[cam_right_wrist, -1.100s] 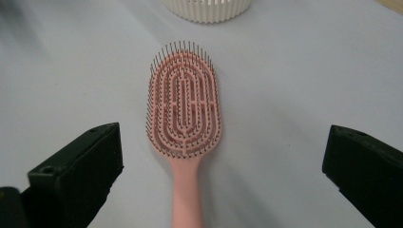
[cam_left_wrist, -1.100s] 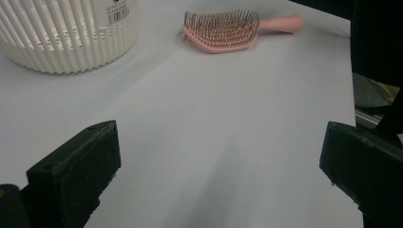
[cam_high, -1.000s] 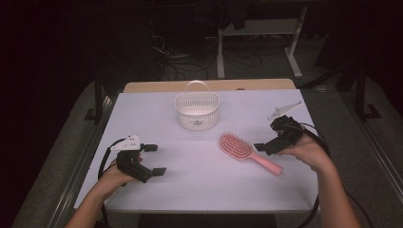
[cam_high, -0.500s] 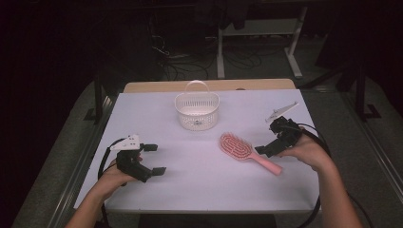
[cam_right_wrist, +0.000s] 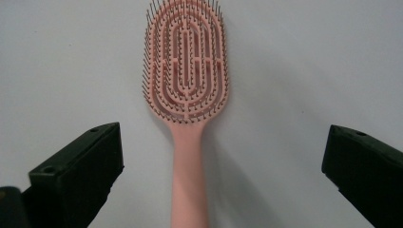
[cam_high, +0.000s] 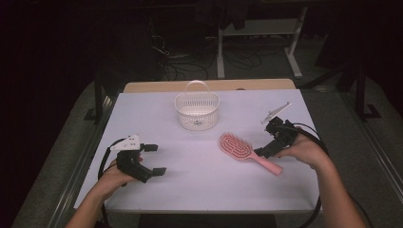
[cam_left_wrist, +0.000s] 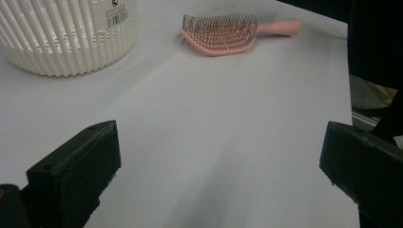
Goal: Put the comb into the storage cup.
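Pink plastic hairbrush (cam_high: 247,152): lies flat on the white table (cam_high: 204,180), bristles up, right of centre. Head points toward the table's middle; handle runs out toward the near right. In the right gripper view the brush (cam_right_wrist: 187,95) sits lengthwise between the two black jaws, handle toward the camera, head farther off. The jaws stand wide apart on either side of the handle and do not touch it.

Right gripper (cam_high: 270,147): held in the person's right hand (cam_high: 304,151), just beside the handle end of the brush, released and gripping nothing. A grey three-cornered plate (cam_high: 275,112) rises behind it; a black cable (cam_high: 319,199) loops back along the forearm.

Left gripper (cam_high: 153,159): held in the person's left hand (cam_high: 114,173) near the table's front left, well apart from the brush. Jaws spread wide, nothing between them but bare tabletop. In the left gripper view the brush (cam_left_wrist: 223,32) shows far off, beside the basket.

White slatted basket (cam_high: 196,111): upright at the far middle of the table, handle raised, near the brush head but apart from it. A barcode label (cam_left_wrist: 114,13) shows on its wall.
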Demonstrator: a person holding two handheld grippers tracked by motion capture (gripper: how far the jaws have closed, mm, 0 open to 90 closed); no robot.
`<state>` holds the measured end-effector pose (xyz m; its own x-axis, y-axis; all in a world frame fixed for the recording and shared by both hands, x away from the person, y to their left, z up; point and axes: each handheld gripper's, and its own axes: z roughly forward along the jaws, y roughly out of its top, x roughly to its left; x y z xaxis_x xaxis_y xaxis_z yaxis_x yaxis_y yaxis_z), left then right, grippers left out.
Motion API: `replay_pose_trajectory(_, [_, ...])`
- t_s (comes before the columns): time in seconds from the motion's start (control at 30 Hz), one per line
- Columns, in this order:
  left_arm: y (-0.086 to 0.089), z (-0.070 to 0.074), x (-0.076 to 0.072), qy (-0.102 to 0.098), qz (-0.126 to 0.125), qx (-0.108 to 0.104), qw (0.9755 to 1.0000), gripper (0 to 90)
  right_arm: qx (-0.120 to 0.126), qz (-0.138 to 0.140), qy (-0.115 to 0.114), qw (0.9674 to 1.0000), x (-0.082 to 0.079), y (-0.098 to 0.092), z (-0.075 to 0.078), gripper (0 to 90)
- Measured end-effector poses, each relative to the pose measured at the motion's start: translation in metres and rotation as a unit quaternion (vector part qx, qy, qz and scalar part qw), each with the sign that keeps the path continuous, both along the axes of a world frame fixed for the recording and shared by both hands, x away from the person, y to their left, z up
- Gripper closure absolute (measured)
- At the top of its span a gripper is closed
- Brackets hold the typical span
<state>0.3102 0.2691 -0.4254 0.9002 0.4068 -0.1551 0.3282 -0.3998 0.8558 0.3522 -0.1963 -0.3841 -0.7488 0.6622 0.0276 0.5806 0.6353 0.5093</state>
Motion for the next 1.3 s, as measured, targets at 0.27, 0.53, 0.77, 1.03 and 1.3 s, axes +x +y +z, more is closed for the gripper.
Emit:
replay_pose_trajectory(0.27, [0.0,0.0,0.0,0.0,0.001,-0.002,1.0,0.0,-0.016,0.0,0.018,0.9997,0.002,0.003,-0.004,0.0])
replay_pose_trajectory(0.53, [0.0,0.0,0.0,0.0,0.0,-0.002,1.0,0.0,-0.036,0.006,0.037,0.9986,0.003,0.008,-0.01,0.0])
replay_pose_trajectory(0.77, [0.0,0.0,0.0,0.001,0.0,-0.003,1.0,0.0,-0.051,0.01,0.049,0.9974,0.005,0.012,-0.014,0.0])
replay_pose_trajectory(1.03, [0.0,0.0,-0.001,0.0,-0.001,-0.003,1.0,0.0,-0.064,0.016,0.057,0.9962,0.007,0.017,-0.019,2.0])
replay_pose_trajectory(1.3, [0.0,0.0,-0.001,0.0,-0.001,-0.004,1.0,0.0,-0.075,0.019,0.061,0.9951,0.008,0.019,-0.022,5.5])
